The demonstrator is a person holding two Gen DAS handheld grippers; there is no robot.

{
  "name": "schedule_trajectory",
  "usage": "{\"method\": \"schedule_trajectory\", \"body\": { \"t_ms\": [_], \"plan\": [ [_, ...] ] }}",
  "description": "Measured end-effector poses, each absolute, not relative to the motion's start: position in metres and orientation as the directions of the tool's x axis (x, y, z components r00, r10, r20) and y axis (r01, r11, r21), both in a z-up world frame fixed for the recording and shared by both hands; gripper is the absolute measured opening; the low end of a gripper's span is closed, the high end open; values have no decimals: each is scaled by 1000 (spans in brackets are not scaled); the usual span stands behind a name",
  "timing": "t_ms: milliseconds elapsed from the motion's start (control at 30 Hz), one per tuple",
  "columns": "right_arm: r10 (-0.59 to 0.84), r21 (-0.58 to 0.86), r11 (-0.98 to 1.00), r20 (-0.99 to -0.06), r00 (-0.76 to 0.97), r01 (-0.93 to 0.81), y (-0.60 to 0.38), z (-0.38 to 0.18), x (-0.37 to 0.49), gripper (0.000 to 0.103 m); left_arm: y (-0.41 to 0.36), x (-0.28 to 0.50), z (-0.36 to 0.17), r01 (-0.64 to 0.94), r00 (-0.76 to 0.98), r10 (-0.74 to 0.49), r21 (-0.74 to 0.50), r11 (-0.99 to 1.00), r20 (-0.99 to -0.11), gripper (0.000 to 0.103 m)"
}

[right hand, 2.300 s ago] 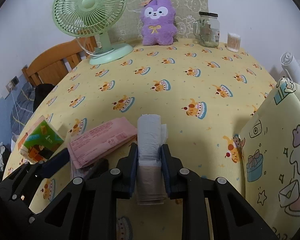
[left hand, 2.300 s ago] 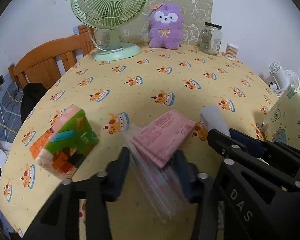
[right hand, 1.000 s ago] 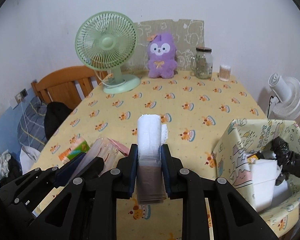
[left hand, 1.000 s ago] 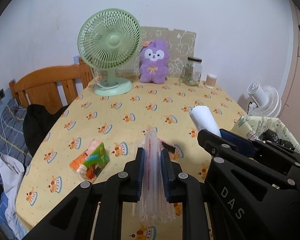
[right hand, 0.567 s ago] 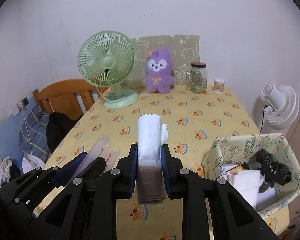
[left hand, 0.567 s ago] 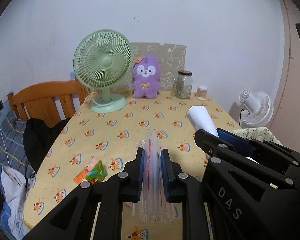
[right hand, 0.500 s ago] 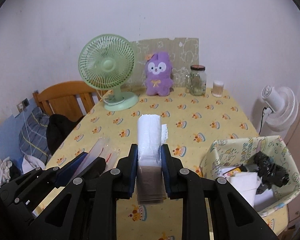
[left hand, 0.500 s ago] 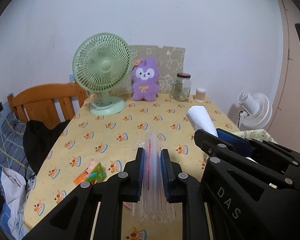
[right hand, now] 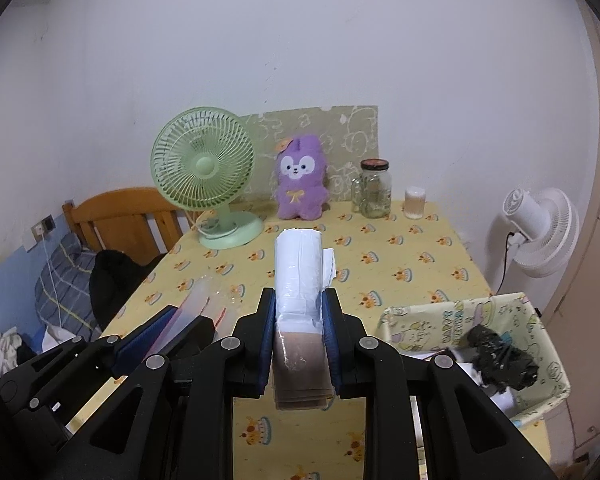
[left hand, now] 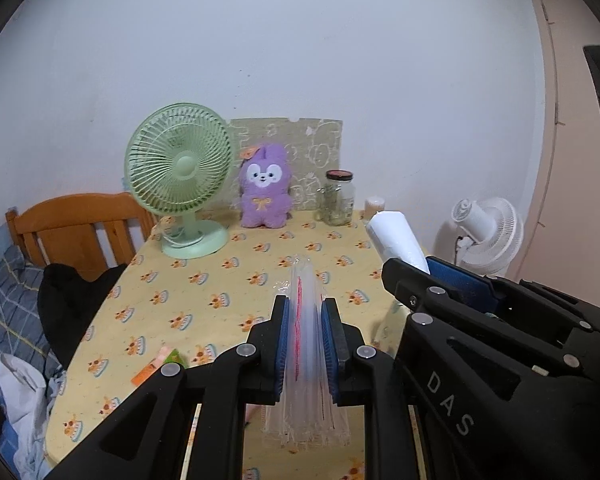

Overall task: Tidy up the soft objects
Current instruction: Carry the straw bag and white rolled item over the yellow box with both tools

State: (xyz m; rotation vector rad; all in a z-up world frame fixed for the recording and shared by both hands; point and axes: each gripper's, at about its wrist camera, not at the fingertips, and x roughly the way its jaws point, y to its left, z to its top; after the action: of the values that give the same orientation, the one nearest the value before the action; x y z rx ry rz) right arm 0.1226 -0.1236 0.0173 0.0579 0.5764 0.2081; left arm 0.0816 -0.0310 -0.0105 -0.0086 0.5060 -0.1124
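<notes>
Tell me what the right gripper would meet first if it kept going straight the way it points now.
Probably the yellow tablecloth, short of the purple plush at the far edge. The right gripper, shut on a white roll, hangs above the table angled slightly down. Depth is unclear.

Two raised wrist views — shared table (left hand: 204, 300), fan (right hand: 204, 168).

Both feeds evenly lit, cool and soft; can't place the light source. Shadows faint on the white wall (right hand: 340, 40). Heavy fisheye: black vignette in all corners, door frame (left hand: 544, 120) bowed on my left-wrist view. Near field soft: the clear plastic packet (left hand: 305, 344) between the left gripper (left hand: 305, 344) pads blurs. Mid-distance sharp: green fan (left hand: 179, 170) grille lines resolve cleanly. Slight sheen on the white roll (right hand: 299, 276).
</notes>
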Motion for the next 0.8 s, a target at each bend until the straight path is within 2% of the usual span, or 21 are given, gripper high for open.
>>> {"method": "schedule_trajectory", "body": {
  "t_ms": [367,800],
  "plan": [
    [170,99,985,-515,840,-139,-159,28,121,26,-65,84,-1,148,875,-142,-25,989,-462,14],
    [125,84,992,-514,848,-94,-205,23,125,26,-114,95,-5,201,860,-178,-2,980,-478,14]
  ]
}}
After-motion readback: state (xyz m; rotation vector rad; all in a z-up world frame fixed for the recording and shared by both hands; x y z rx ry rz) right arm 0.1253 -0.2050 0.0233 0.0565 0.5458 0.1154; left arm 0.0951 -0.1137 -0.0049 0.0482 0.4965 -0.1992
